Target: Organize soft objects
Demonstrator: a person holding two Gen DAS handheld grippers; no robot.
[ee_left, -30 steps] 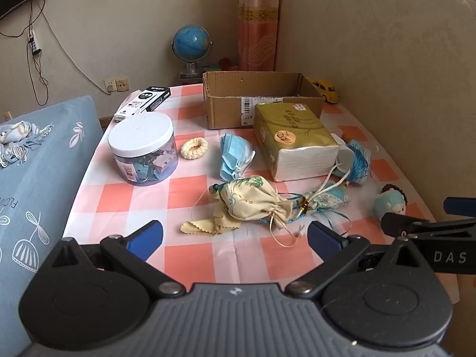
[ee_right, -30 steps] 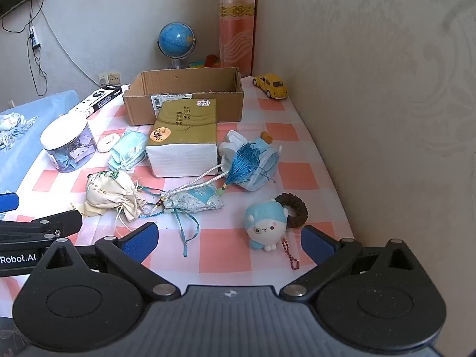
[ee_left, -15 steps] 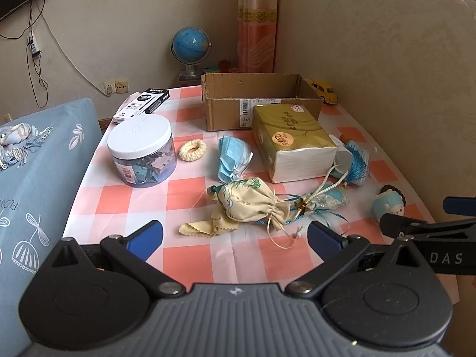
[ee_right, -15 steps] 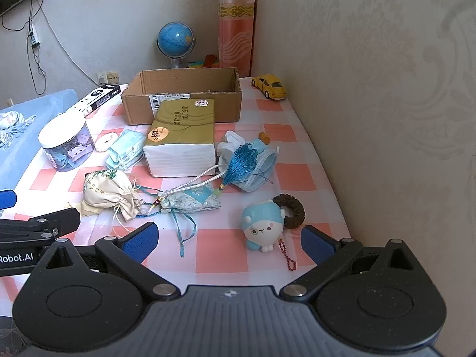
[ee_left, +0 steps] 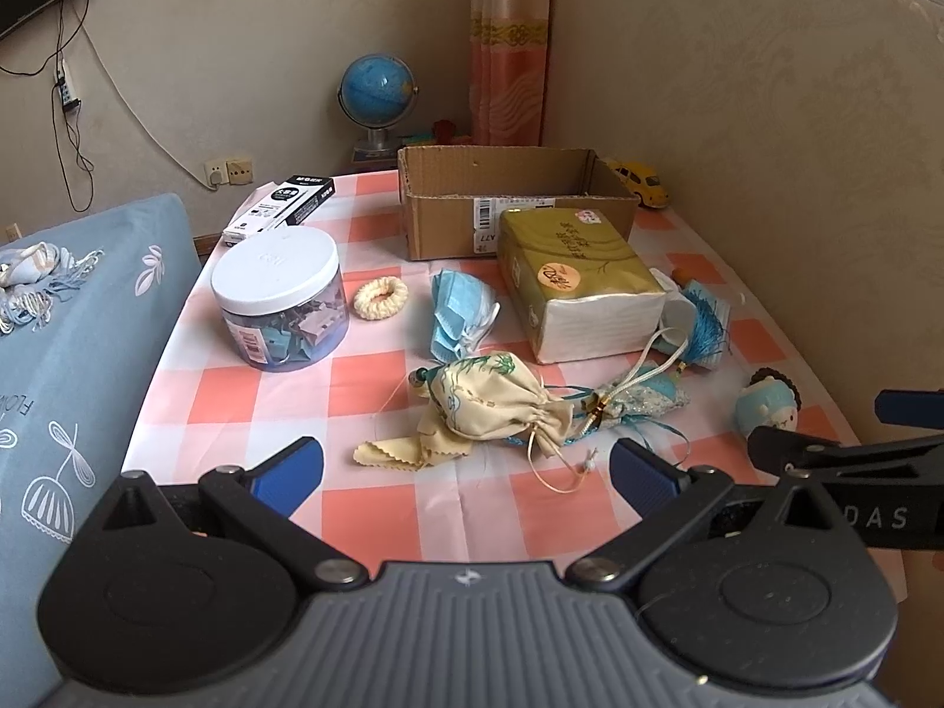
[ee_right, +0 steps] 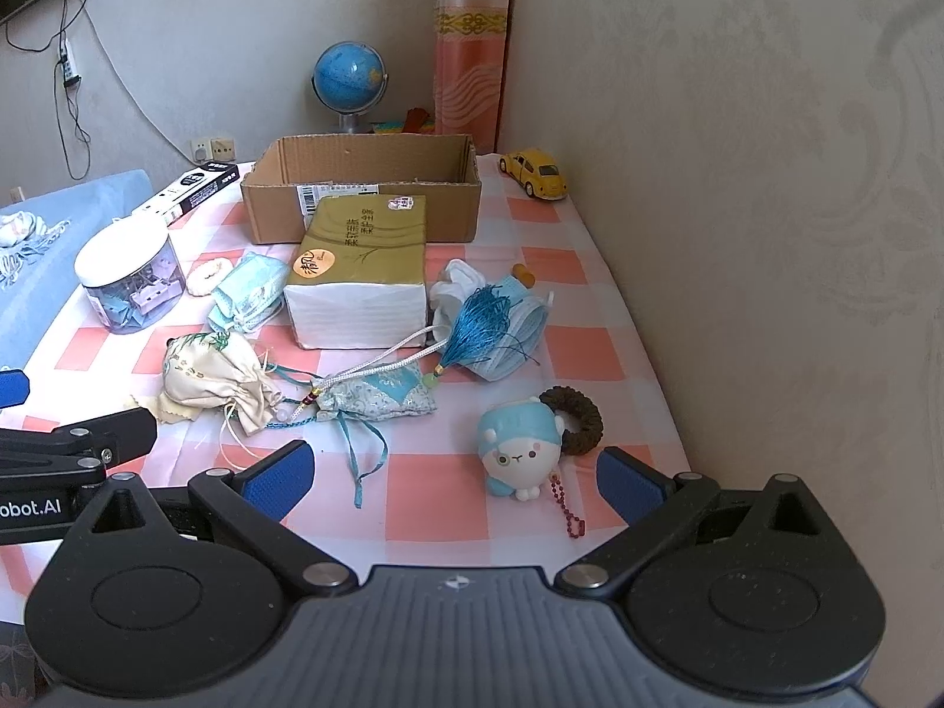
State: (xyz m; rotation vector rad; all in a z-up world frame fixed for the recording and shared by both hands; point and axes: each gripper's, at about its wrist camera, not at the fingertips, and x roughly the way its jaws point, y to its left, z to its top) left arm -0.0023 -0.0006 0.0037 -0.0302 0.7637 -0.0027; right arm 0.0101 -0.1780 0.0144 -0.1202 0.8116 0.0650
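Soft objects lie scattered on a table with a pink-and-white checked cloth (ee_left: 366,380). From the left wrist view, the left gripper (ee_left: 466,466) hangs over the near edge with its blue-padded fingers spread wide and nothing between them. Just ahead of it lies a cream drawstring pouch (ee_left: 495,404), touching a blue brocade sachet (ee_left: 640,401) to its right. Farther back sit a crumpled blue face mask (ee_left: 460,318), a cream hair scrunchie (ee_left: 380,298), a gold tissue pack (ee_left: 581,280) and, behind that, an open cardboard box (ee_left: 513,206). A clear jar with a white lid (ee_left: 277,295) stands at left.

From the right wrist view, the right gripper (ee_right: 454,472) is likewise spread apart and holds nothing. Near its right finger rests a small blue plush toy (ee_right: 519,448), touching a brown scrunchie (ee_right: 575,419). A blue tassel (ee_right: 481,324) drapes over another face mask (ee_right: 519,333) beside the tissue pack. A yellow toy car (ee_right: 534,171) is parked by the wall.
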